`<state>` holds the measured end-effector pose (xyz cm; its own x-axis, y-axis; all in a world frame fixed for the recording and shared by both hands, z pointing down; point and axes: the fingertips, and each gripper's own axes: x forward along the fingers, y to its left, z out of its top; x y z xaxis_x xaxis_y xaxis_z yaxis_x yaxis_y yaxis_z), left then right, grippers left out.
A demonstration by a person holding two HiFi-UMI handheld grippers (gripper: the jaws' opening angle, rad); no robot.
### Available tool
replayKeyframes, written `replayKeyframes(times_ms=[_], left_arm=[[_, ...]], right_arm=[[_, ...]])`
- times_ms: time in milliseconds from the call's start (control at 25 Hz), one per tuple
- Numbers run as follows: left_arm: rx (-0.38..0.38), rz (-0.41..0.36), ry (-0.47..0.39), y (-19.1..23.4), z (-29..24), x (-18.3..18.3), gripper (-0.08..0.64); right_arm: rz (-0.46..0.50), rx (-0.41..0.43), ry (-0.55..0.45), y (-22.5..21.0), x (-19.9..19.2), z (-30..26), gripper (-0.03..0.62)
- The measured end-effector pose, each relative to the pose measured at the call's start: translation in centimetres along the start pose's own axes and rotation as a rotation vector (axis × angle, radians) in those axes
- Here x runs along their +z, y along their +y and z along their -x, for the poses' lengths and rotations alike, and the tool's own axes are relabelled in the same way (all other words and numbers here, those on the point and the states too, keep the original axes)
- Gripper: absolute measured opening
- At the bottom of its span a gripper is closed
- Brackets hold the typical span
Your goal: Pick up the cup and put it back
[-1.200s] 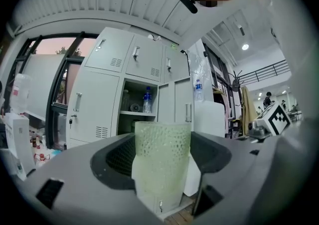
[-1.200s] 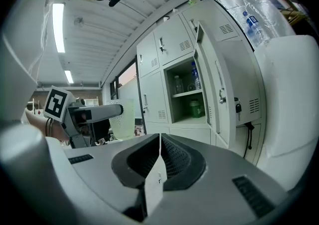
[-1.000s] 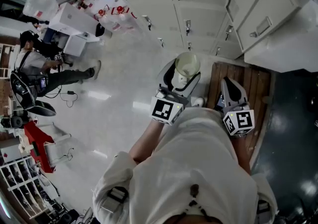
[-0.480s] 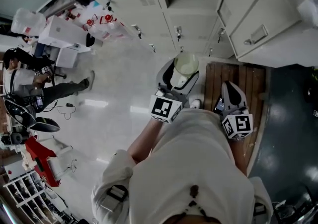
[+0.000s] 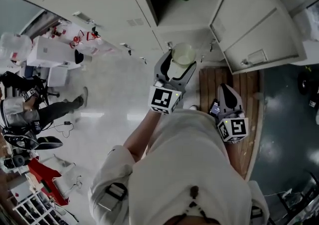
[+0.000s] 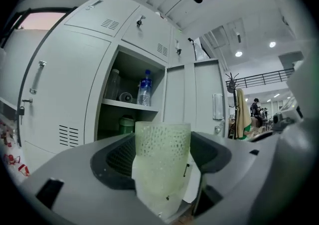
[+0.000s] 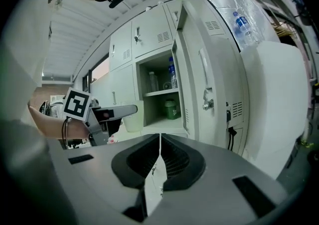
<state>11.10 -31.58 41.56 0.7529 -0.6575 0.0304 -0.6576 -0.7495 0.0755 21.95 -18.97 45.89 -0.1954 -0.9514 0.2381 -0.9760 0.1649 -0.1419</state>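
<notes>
We have the left gripper (image 5: 178,65) spread wide and clamped on the cup (image 6: 162,161). It's a pale, translucent tumbler with a dimpled wall, standing upright, its sides pressed against both dark pads (image 6: 112,161). The cup is up in the air, clear of the floor, just in front of the open locker (image 5: 189,17). Our right gripper (image 7: 158,161) has its jaws closed together with nothing between them. It hangs to the right above the wooden slatted board (image 5: 238,77), nearer to us than the left one.

Into the locker now. The upper shelf (image 6: 130,105) carries a water bottle (image 6: 144,88) with a blue label and a clear jar (image 6: 113,84) to its left. Between them is a small round thing we cannot make out. Below the shelf a green tub (image 6: 126,124) sits toward the back, and there is open room on the compartment floor in front of it.

As for room to move, the locker door (image 5: 251,24) stands swung open on the right, on the right gripper's side. Closed lockers (image 6: 65,84) run off to the left. The pale floor (image 5: 109,99) on the left is wide, and a person (image 5: 17,112) sits well apart from us at the far left.
</notes>
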Motion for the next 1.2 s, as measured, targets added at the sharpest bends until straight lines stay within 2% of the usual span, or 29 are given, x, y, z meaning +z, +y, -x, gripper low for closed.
replayKeyframes(times_ms=[240,600,760,1200], left_arm=[[-0.05,-0.038,-0.022,3.7,-6.4,-0.1,0.342],[-0.038,-0.081,0.029,8.4,-15.3,-1.7,0.342],[-0.066,-0.103,0.048,9.0,-18.0,-2.3,0.342],[-0.09,-0.117,0.078,11.3,-22.5,-3.8,0.342]], right_arm=[[-0.008,-0.071,0.011,-0.3,0.4,-2.8,0.026],[-0.033,-0.213,0.015,-1.6,0.9,-4.6,0.026],[-0.048,-0.27,0.013,-2.2,0.9,-5.1,0.026],[-0.056,-0.334,0.035,-3.2,1.0,-7.0,0.026]])
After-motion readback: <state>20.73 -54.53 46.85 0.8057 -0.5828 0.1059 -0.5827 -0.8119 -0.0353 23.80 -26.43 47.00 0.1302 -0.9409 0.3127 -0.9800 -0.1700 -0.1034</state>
